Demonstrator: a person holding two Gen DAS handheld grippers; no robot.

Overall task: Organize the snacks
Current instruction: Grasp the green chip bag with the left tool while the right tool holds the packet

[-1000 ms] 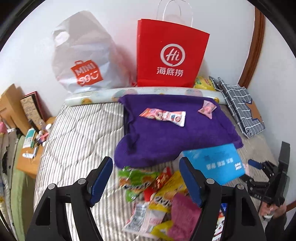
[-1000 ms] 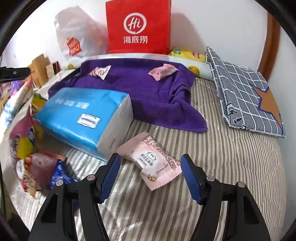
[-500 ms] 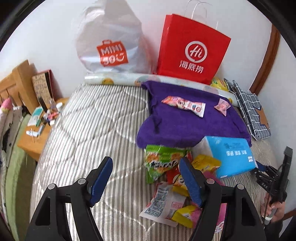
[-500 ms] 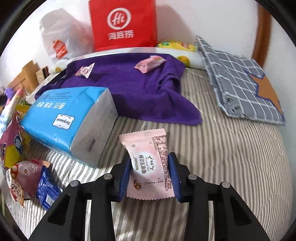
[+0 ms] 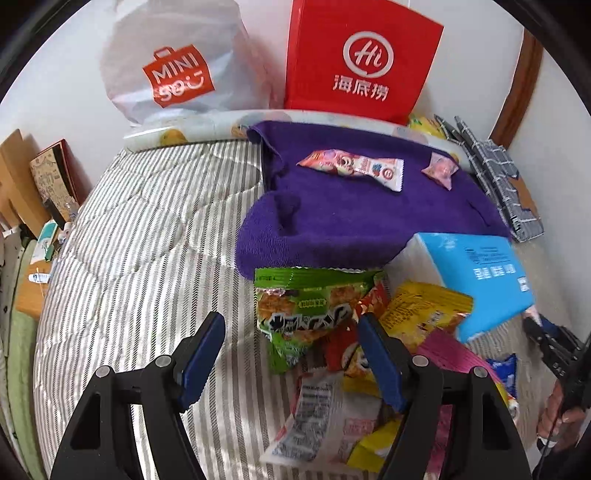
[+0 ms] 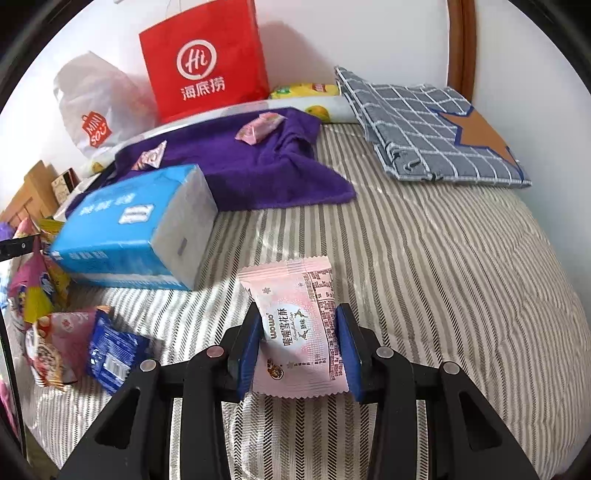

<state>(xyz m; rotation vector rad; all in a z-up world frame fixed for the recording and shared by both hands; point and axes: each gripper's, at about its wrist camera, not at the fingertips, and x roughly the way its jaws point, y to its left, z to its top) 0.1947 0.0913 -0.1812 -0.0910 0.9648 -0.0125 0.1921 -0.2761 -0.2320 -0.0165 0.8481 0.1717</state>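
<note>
A bed with a grey-and-white striped quilt (image 6: 424,258) fills both views ahead of the fingers. Beyond it stands a plain white wall (image 5: 258,29), with curved brown wooden trim (image 6: 461,48) at right. Left of the fingers, a wooden bedside table (image 5: 27,295). Soft, even light.

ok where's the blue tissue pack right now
In the right wrist view the blue tissue pack lies on the striped bed at left, just in front of the purple towel, with the heap of snack packets at its near left end.
</note>
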